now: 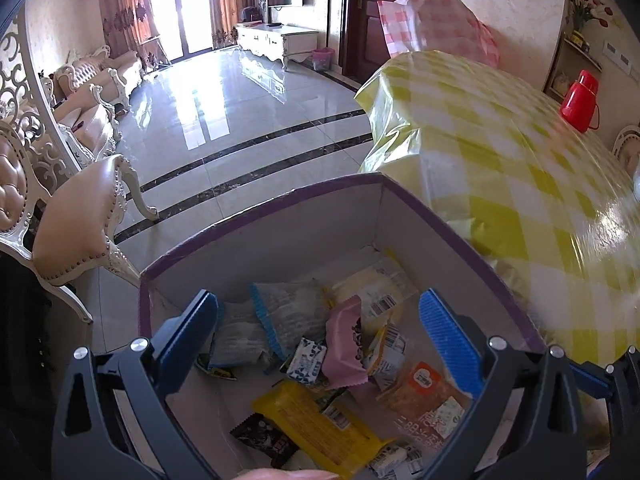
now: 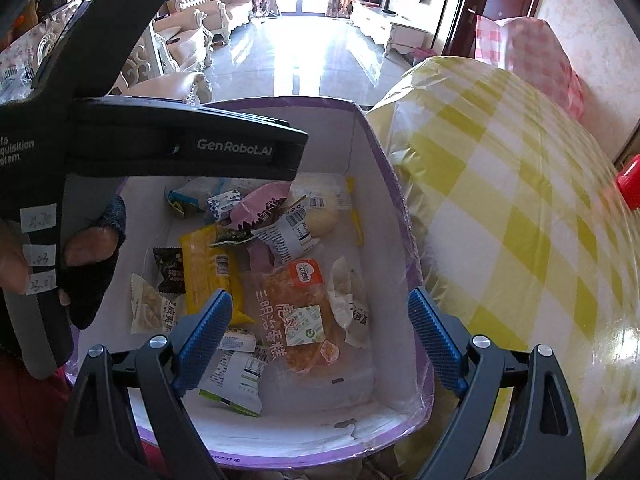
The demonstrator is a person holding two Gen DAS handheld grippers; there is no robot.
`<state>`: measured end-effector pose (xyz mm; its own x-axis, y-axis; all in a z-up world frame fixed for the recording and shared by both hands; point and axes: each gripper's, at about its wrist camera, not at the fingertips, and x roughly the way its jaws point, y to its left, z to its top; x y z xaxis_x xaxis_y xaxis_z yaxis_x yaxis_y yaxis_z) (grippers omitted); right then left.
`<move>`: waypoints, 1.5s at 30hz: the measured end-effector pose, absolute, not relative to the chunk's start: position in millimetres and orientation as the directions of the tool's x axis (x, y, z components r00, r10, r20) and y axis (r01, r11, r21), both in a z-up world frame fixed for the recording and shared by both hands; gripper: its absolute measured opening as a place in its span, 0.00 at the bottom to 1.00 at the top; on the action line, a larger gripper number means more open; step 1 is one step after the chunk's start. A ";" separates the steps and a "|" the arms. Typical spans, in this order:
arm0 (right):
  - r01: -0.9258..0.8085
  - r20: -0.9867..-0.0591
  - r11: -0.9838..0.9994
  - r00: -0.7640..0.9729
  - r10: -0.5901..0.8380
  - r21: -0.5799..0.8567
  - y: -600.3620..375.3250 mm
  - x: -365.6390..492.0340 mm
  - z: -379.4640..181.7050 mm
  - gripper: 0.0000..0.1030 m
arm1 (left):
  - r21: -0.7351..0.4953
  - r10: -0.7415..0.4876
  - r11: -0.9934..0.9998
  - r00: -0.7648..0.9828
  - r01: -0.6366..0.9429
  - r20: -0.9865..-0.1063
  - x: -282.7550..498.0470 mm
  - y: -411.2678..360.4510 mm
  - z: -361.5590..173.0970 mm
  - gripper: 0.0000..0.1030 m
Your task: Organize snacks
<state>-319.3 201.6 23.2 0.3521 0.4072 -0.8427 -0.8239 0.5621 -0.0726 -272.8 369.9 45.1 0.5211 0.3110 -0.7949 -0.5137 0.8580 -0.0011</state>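
A purple-rimmed cardboard box (image 1: 280,220) (image 2: 384,216) stands beside the round table and holds several wrapped snacks. Among them are a yellow packet (image 1: 320,428) (image 2: 208,268), a pink packet (image 1: 344,344) (image 2: 260,206) and an orange cake pack (image 1: 424,396) (image 2: 296,320). My left gripper (image 1: 320,332) hangs open over the box, nothing between its blue fingers. My right gripper (image 2: 320,320) is also open above the box's near half, empty. The left tool's black body (image 2: 180,140) crosses the upper left of the right wrist view, held by a gloved hand (image 2: 94,248).
A round table under a yellow checked plastic cloth (image 1: 500,168) (image 2: 520,200) sits right of the box. A red thermos (image 1: 580,100) stands on it. A padded chair (image 1: 80,216) is left of the box. Glossy tiled floor (image 1: 224,120) stretches behind.
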 end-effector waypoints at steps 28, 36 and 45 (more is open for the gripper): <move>-0.825 -0.849 0.561 0.343 0.402 -0.068 203.3 -321.5 19.7 0.84 | 0.004 0.304 0.864 0.514 -0.504 -0.802 -270.7 366.8 41.2 0.98; -0.825 -0.849 0.562 0.343 0.402 -0.067 203.7 -321.3 19.5 0.84 | 0.001 0.297 0.866 0.513 -0.501 -0.805 -270.6 366.5 37.4 0.98; -0.825 -0.852 0.562 0.335 0.402 -0.059 200.6 -321.9 16.9 0.84 | 0.012 0.305 0.864 0.504 -0.503 -0.808 -270.4 367.3 34.1 0.98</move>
<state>-321.9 200.6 16.9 0.3353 0.4023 -0.8519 -0.8248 0.5623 -0.0592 -270.4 367.3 34.1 0.5041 0.3052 -0.8079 -0.5032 0.8641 0.0124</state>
